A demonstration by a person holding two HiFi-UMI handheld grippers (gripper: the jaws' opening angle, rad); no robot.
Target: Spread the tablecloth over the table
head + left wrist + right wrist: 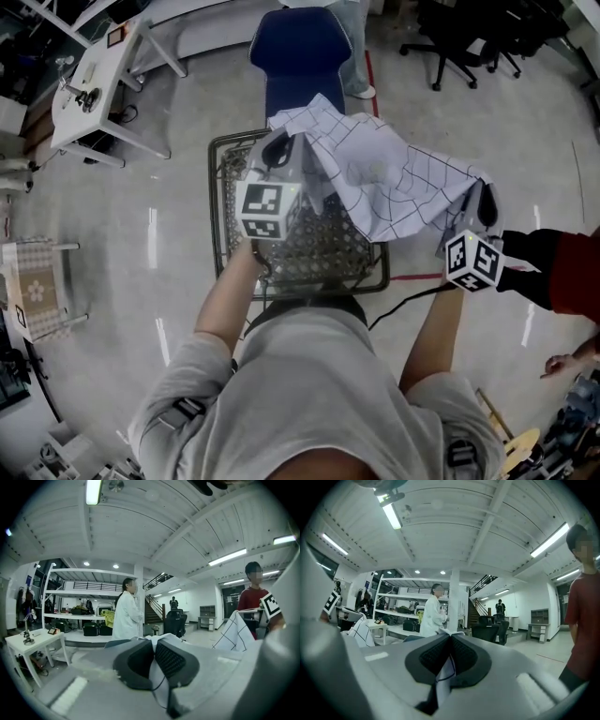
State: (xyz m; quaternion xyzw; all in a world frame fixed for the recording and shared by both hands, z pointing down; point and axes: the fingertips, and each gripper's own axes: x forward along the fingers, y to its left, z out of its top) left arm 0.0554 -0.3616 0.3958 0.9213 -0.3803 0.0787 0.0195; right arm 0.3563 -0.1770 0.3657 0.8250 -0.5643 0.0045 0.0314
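Left tongs (280,142): closed tight on a fold of the tablecloth (389,178); the left gripper view shows a strip of white cloth pinched between the two dark pads. Right tongs (479,202): likewise clamped on the cloth, a thin edge with one dark line running up between the pads in the right gripper view. Both hold it near its rim, left and right, well apart.

Tablecloth: white, thin dark grid. It hangs in the air between the two tongs, sagging and bunched in the middle, one corner peaking at the far side. It sits above the right and far part of the wire-mesh surface (323,255); whether its lowest folds touch the mesh I cannot tell. Most of the mesh is uncovered, so spreading is not yet done.

Handling, as judged: light, soft, no stiffness at all; it drapes and creases wherever unsupported. Not fragile. A thin fold could slip out of the pads under a sharp tug, and the mesh or its raised rim may snag a dragged hem. Best hold looks to be the two corners of one edge, kept taut, so the sheet opens flat before being lowered.

Around: a blue chair (302,56) just beyond the far side of the surface; a person's red sleeve (567,274) at the right; a white desk (94,84) far left.
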